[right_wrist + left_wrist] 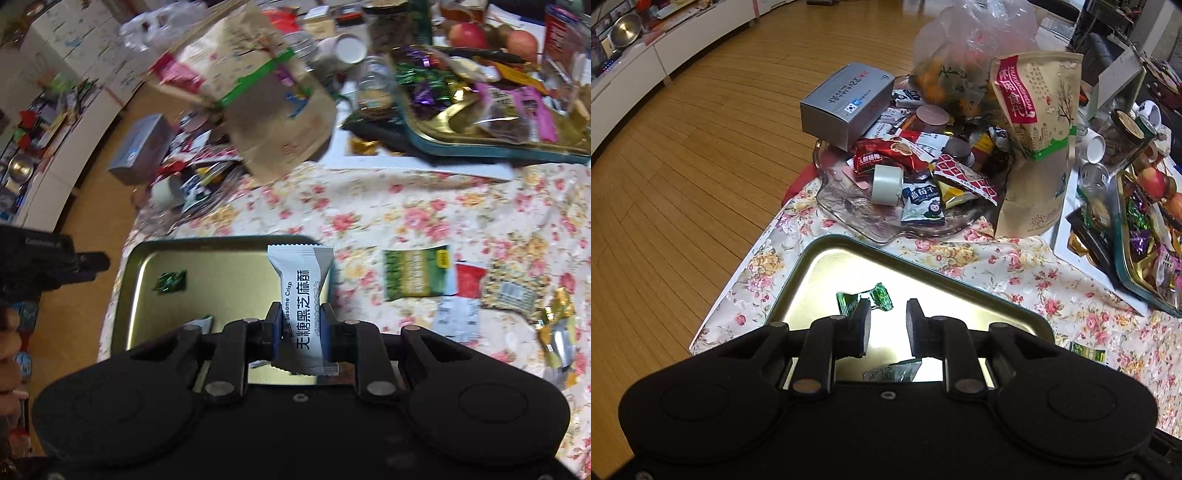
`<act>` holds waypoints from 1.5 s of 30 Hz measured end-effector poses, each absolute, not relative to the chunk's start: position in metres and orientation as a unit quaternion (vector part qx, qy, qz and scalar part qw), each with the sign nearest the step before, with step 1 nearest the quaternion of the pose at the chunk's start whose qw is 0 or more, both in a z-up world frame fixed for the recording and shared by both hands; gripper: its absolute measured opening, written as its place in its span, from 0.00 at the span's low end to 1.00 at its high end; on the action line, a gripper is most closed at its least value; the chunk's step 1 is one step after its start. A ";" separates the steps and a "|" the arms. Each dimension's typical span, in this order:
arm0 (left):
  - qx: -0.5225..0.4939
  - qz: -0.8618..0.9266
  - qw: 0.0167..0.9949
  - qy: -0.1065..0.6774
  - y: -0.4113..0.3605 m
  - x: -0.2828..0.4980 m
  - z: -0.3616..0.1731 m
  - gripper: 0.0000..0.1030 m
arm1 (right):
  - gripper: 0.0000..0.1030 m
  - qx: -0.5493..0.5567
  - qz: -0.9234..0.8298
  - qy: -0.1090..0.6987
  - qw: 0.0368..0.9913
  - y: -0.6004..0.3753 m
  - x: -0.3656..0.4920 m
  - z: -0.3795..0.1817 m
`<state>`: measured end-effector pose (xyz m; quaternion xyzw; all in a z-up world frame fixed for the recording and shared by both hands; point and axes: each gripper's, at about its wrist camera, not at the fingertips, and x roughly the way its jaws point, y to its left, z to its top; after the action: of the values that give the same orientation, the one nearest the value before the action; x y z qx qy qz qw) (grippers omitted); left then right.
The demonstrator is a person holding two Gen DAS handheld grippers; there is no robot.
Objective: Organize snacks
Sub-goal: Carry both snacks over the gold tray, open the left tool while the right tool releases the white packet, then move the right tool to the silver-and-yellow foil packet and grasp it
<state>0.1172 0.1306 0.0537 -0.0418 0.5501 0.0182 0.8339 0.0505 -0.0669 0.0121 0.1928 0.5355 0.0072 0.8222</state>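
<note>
Over the gold tin tray, right gripper fingers clamp a black sesame crisp packet. Left gripper fingers open, empty; green candy at 11 o'clock. Lower, then release inside rim.

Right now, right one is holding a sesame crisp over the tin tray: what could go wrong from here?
1. The right hand-held gripper pinches the sesame crisp packet near its lower end; most of it sticks out, so it may swing or slip.
2. It hangs by the tin tray's far rim; released there, it could land on the tablecloth.
3. The left hand-held gripper, open, hovers over the green candy; the two may collide.
</note>
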 end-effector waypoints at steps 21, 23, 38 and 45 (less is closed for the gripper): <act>-0.007 -0.068 0.798 0.598 0.069 0.105 0.037 0.28 | 0.50 0.214 -0.027 0.576 0.788 -0.100 0.036 0.006; 0.000 -0.073 0.796 0.600 0.062 0.103 0.036 0.28 | 0.50 0.216 -0.050 0.580 0.784 -0.112 0.034 0.002; 0.063 -0.117 0.781 0.610 0.001 0.080 0.025 0.28 | 0.50 0.224 -0.090 0.590 0.771 -0.146 0.018 -0.008; 0.097 -0.135 0.780 0.603 -0.031 0.067 0.024 0.29 | 0.50 0.232 -0.105 0.587 0.769 -0.163 0.010 -0.009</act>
<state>0.0674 -0.0309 0.0240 0.0969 0.6027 -0.1354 0.7804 0.0096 -0.1631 -0.0093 0.2321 0.5868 -0.1053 0.7686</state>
